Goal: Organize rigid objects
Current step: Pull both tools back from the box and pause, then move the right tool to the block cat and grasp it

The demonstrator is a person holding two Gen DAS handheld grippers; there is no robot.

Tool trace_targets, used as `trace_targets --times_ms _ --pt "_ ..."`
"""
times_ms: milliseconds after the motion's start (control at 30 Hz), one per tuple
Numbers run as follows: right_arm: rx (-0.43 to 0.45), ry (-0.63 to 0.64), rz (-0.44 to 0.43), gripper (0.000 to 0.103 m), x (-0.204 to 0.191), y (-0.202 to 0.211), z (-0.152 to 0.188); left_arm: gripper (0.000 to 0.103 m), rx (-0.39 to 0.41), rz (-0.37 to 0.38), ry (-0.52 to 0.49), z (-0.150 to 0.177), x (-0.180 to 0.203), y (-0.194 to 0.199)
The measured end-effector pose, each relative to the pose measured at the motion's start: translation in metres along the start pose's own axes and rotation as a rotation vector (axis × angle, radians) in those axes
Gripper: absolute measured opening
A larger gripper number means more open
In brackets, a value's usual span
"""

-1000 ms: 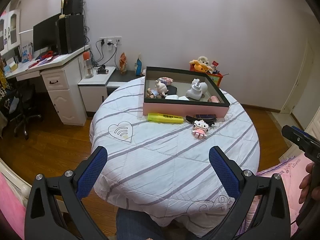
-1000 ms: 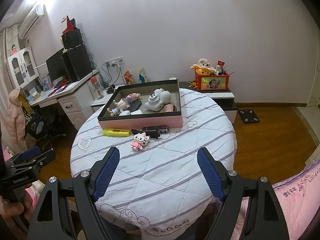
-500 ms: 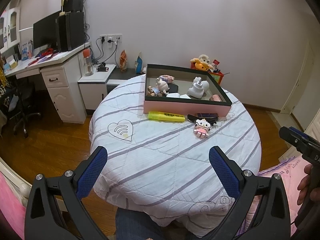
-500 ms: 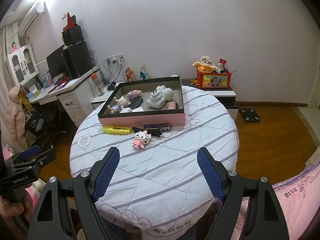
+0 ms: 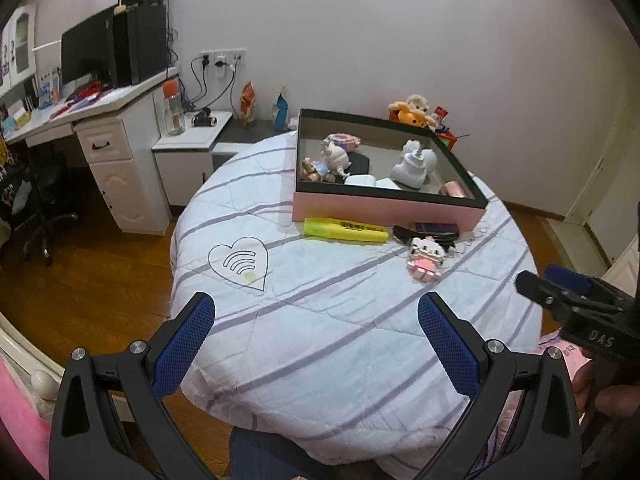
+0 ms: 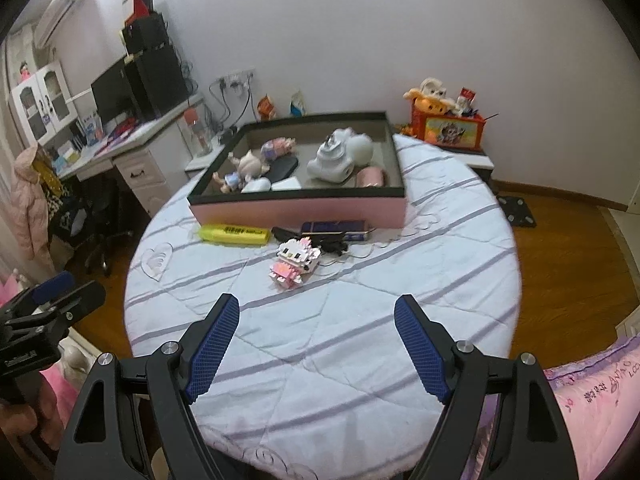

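1. While both tools hang over the near edge of the round tabletop [image 5: 320, 340], each stands with its blue-padded jaws well apart and nothing between them: the left tool [image 5: 316, 320] and the right tool [image 6: 316, 326] hold no object.
2. Across the tabletop lies a white quilted cover with grey-lilac stripes; a heart outline with curved lines [image 5: 239, 261] is stitched on its left part.
3. Nearest of the loose things is a small brick-built cat figure [image 6: 295, 263], white-headed with a pink bow and pink body, lying on its back on the cover, well ahead of the right tool.
4. Just behind it lie a black clip-like item [image 6: 316, 240] and a flat dark rectangular item [image 6: 334, 227] with a thin pale cord trailing off to the right; what these are I cannot tell.
5. Left of them lies a yellow highlighter [image 5: 346, 229] with a dark printed label, parallel to the box wall and just beside it.
6. Behind this row stands a shallow pink box [image 6: 304, 210] with a black rim, open at the top.
7. Inside it sit a white toy camera [image 6: 333, 160], a pale ball [image 6: 360, 148] touching it, a pink cylinder [image 6: 371, 178] at the right front, a dark flat oval [image 6: 283, 168], small dolls [image 6: 244, 170] at the left, and two white pieces at the front wall.
8. Beyond the tabletop, a white desk [image 5: 104, 136] with a black monitor stands at the left, and an orange toy box [image 6: 450, 130] holding plush figures sits on a low shelf by the wall.
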State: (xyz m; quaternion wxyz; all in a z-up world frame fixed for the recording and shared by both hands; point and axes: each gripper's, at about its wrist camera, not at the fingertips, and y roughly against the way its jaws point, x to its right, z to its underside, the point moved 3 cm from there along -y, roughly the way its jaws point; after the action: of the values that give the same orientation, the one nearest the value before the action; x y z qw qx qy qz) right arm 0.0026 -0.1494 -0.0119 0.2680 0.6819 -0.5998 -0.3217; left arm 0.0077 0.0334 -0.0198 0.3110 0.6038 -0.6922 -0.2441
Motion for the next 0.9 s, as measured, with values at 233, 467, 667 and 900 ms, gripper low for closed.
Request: trace_targets --times_ms 233,467,667,900 --pt "-0.089 -0.014 -0.004 0.081 -0.008 -0.061 -0.01 0.102 -0.047 -0.004 -0.006 -0.015 -0.006 -0.046" --pt "-0.166 -0.045 0.008 0.081 -0.012 -0.113 -0.012 0.103 -0.094 -0.003 0.006 -0.021 -0.017 -0.082" --pt "-0.153 -0.035 0.046 0.08 -0.015 -0.132 -0.009 0.102 -0.128 -0.001 0.009 -0.022 -0.018 -0.104" --pt "-0.126 0.026 0.068 0.052 -0.012 -0.126 -0.007 0.102 -0.148 0.019 -0.002 -0.024 -0.003 -0.122"
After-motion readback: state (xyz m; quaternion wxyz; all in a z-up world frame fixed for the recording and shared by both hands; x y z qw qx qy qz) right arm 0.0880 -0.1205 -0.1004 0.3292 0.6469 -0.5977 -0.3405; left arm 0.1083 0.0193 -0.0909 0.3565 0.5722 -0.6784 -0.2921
